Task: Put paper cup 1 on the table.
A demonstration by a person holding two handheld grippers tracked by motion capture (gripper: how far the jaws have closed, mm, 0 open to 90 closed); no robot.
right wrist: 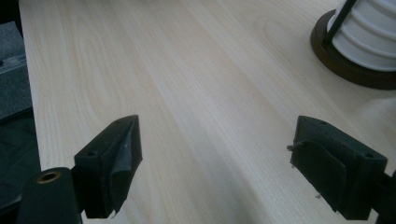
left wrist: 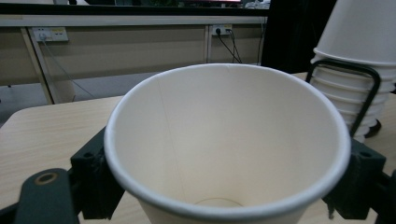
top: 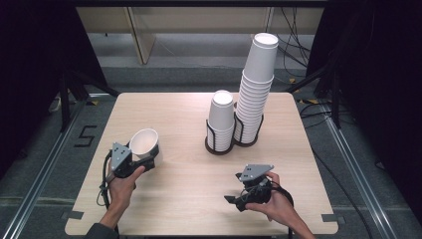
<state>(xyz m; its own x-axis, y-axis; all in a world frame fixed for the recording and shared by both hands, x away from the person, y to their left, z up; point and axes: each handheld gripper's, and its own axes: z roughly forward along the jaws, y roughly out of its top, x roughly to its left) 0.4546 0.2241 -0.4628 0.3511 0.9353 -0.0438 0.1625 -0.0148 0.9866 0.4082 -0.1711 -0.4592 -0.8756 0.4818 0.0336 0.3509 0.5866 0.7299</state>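
L gripper (top: pixel 144 160): jaws clamped on paper cup (top: pixel 144 142), mouth up, above table (top: pixel 184 169).
R gripper (right wrist: pixel 217 163): jaws wide, nothing between.

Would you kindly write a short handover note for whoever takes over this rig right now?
Left gripper: shut on one paper cup, mouth up, over the table's near left part.
Right gripper: jaws open, nothing between them, low over bare wood at the near right.
Two racks at the far middle: short stack, tall stack, both upside down.
Done: one cup in hand.
Left: probably set it down or stack it.
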